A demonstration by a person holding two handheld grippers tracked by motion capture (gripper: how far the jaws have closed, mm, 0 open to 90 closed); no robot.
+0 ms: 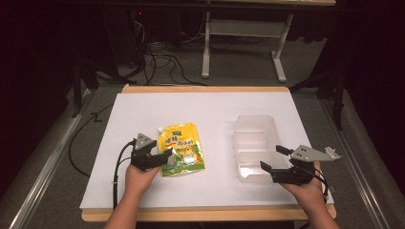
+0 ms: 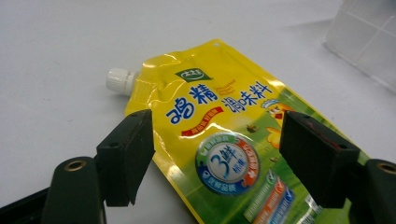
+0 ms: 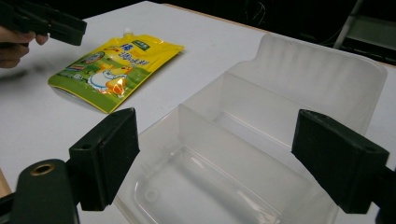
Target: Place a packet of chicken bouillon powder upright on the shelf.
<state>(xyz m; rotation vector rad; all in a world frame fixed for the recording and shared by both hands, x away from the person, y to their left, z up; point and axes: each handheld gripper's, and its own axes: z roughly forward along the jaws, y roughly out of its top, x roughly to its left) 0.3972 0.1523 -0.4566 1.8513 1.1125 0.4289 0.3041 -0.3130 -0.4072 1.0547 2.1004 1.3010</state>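
Observation:
A yellow and green spouted pouch (image 1: 184, 148) lies flat on the white table top (image 1: 157, 109), its white cap (image 2: 119, 79) pointing to the far left. My left gripper (image 1: 167, 155) sits at the pouch's near left edge. In the left gripper view the left gripper (image 2: 219, 154) is open, its jaws standing either side of the pouch (image 2: 224, 121) without pressing on it. My right gripper (image 1: 273, 157) is open at the near end of a clear plastic container (image 1: 255, 125). In the right gripper view the right gripper (image 3: 224, 154) has the container (image 3: 322, 74) between and beyond its jaws, apart from them.
The clear container has a divider across its inside and holds nothing. The pouch (image 3: 116, 65) and the left gripper (image 3: 56, 25) appear at the far left of the right gripper view. A wooden edge borders the table; cables and a stand's legs lie on the floor beyond.

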